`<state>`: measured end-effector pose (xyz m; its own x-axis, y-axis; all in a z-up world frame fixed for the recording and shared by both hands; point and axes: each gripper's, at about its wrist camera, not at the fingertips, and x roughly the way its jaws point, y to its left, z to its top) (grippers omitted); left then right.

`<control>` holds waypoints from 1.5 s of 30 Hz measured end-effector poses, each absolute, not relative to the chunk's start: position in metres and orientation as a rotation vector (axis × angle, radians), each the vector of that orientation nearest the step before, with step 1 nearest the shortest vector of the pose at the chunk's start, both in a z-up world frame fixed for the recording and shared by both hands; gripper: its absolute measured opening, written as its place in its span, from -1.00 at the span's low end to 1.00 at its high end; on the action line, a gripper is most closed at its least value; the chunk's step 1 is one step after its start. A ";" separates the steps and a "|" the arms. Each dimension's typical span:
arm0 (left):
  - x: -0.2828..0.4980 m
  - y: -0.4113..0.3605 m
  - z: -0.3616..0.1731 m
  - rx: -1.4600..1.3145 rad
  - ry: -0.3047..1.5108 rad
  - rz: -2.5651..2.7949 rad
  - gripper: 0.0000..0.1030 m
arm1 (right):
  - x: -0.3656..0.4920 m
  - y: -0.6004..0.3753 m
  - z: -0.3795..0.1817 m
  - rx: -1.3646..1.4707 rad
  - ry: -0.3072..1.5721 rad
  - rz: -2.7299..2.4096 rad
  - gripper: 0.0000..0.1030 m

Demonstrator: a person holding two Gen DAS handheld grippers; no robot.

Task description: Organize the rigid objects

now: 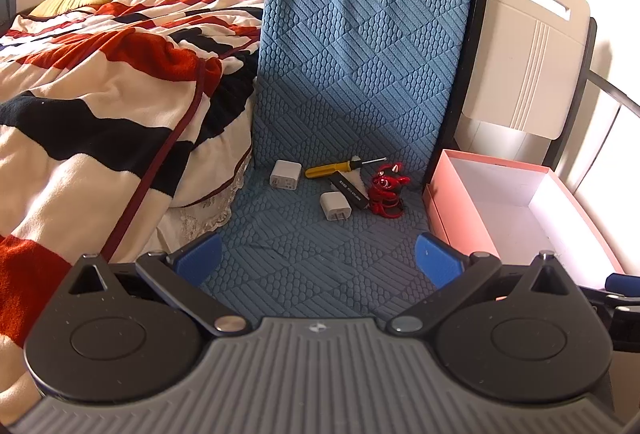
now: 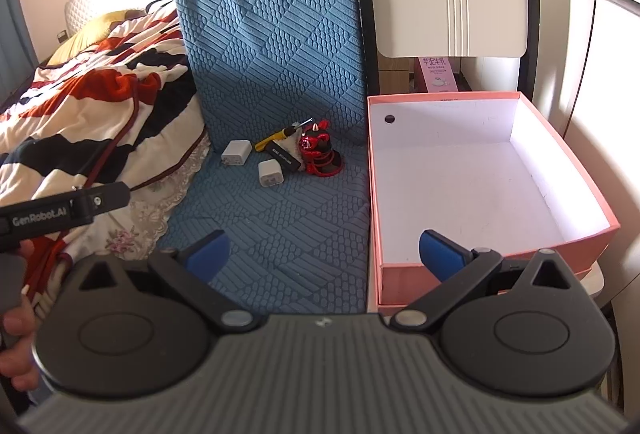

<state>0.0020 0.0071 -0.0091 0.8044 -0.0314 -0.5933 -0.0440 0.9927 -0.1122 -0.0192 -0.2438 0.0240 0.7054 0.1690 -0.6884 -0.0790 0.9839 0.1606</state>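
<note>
On the blue chair seat [image 1: 304, 266] lie two white chargers [image 1: 285, 174] [image 1: 335, 206], a yellow-handled screwdriver [image 1: 332, 167], a black stick-shaped device [image 1: 350, 190] and a red figurine [image 1: 386, 190]. They also show in the right wrist view: chargers [image 2: 236, 153] [image 2: 271, 173], screwdriver [image 2: 276, 138], black device [image 2: 285, 156], figurine [image 2: 318, 148]. An empty pink box [image 2: 472, 178] stands right of the seat. My left gripper [image 1: 318, 260] is open and empty, short of the objects. My right gripper [image 2: 324, 256] is open and empty, over the seat's edge and the box's near wall.
A striped blanket [image 1: 100, 106] covers the bed on the left. The blue chair back [image 1: 360, 34] rises behind the objects. A white panel [image 1: 528, 46] leans behind the box. The left gripper's body [image 2: 60, 212] shows at the left of the right wrist view.
</note>
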 end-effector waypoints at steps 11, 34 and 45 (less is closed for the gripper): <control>0.013 0.007 -0.020 -0.133 0.635 -0.001 1.00 | -0.011 -0.248 0.019 0.160 0.769 0.137 1.00; 0.095 0.013 -0.087 -0.185 0.670 -0.045 1.00 | 0.052 -0.246 -0.017 0.203 0.750 0.168 1.00; 0.126 0.014 -0.096 -0.189 0.652 -0.044 1.00 | 0.081 -0.237 -0.024 0.168 0.703 0.165 1.00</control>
